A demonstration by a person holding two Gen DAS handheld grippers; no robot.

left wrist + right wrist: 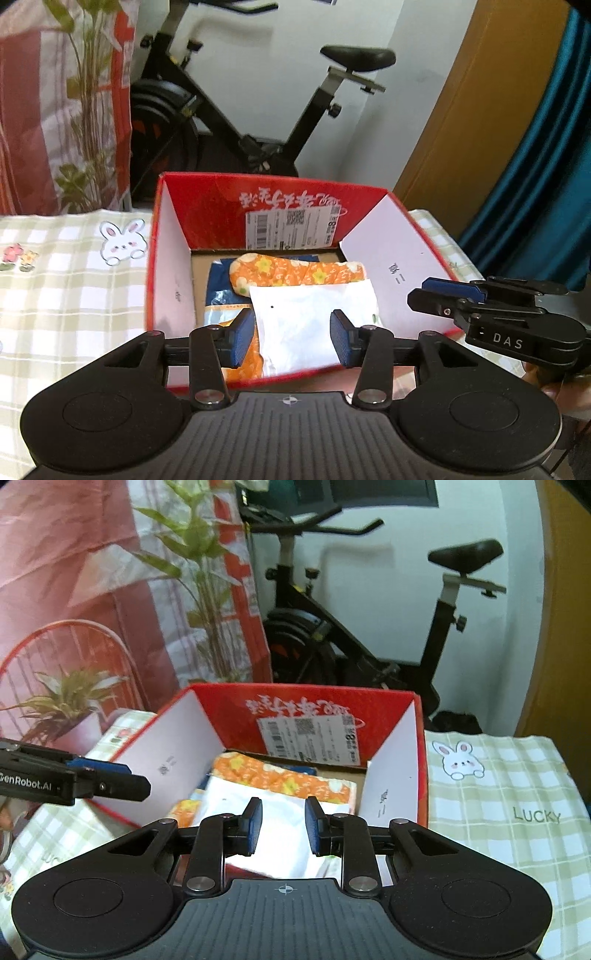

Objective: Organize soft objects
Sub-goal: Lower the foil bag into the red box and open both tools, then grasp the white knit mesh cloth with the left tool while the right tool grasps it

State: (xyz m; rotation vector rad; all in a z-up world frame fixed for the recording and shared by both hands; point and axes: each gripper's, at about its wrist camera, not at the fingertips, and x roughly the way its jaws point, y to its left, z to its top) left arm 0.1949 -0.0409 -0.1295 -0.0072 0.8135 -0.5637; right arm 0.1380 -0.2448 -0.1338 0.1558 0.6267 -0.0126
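A red cardboard box (207,206) stands open on the checked cloth. Inside lie an orange flowered soft item (291,273), a white soft packet (299,325) on top of it, and a blue packet (218,291) at the left. My left gripper (291,338) is open and empty above the box's near edge, its pads either side of the white packet. My right gripper (283,825) is open and empty above the same box (229,709), over the white packet (280,812) and orange item (280,777). Each gripper shows at the side of the other's view.
The checked cloth with a rabbit print (122,240) covers the table (498,812). A black exercise bike (236,110) stands behind the box. A red patterned curtain (55,110) hangs at the left, a teal curtain (546,166) at the right. A potted plant (74,701) stands at the left.
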